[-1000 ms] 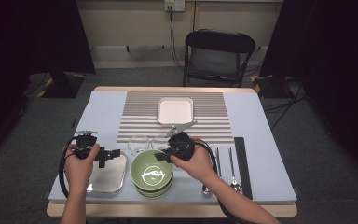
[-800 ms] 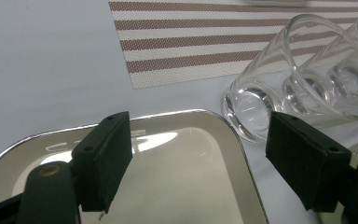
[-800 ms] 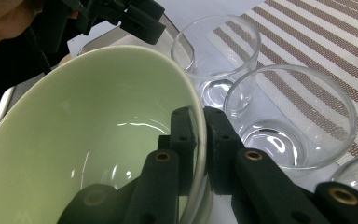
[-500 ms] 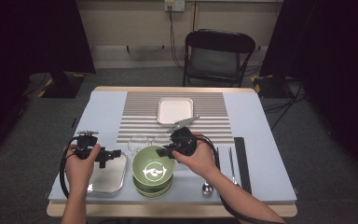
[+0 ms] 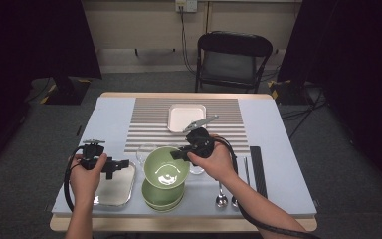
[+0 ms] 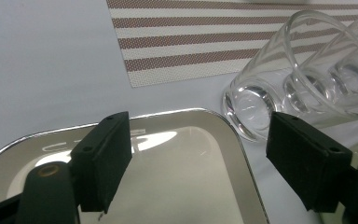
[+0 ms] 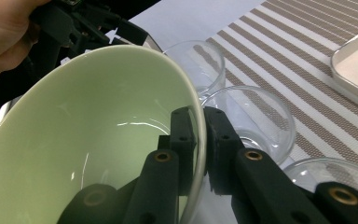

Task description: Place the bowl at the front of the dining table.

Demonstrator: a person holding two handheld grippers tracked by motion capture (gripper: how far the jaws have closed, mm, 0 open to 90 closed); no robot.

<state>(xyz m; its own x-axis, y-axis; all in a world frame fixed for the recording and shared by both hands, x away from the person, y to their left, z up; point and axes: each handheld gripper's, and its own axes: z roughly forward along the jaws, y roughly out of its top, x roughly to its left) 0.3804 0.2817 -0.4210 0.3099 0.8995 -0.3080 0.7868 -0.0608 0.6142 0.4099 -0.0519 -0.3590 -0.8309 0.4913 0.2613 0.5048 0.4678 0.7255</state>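
Near the front edge of the table (image 5: 278, 149), just before the striped placemat (image 5: 149, 124), the right claw (image 5: 179, 154) is clamped on the rim of a green bowl (image 5: 166, 167), one jaw inside the wall and one outside. That bowl hangs tilted above a second green bowl (image 5: 163, 196) resting on the table in front of the placemat. Left of the bowls, the left claw (image 5: 119, 166) hovers over a shiny metal tray (image 5: 114, 191), its jaws spread wide with nothing between them. Clear glasses (image 6: 303, 79) stand at the placemat's near edge, beside the tray's corner; how many there are is hard to tell, since they overlap. On the placemat, toward its far edge, sits a white square dish (image 5: 185, 115). To the right of the placemat's near corner lie spoons (image 5: 221, 199) and a dark flat strip (image 5: 257, 169).

A pale blue-grey cover lies over the table, and grey carpet surrounds it. Beyond the placemat's far side stands a black folding chair (image 5: 234, 59) against a cream wall, with black curtains at both sides and cables trailing across the floor.
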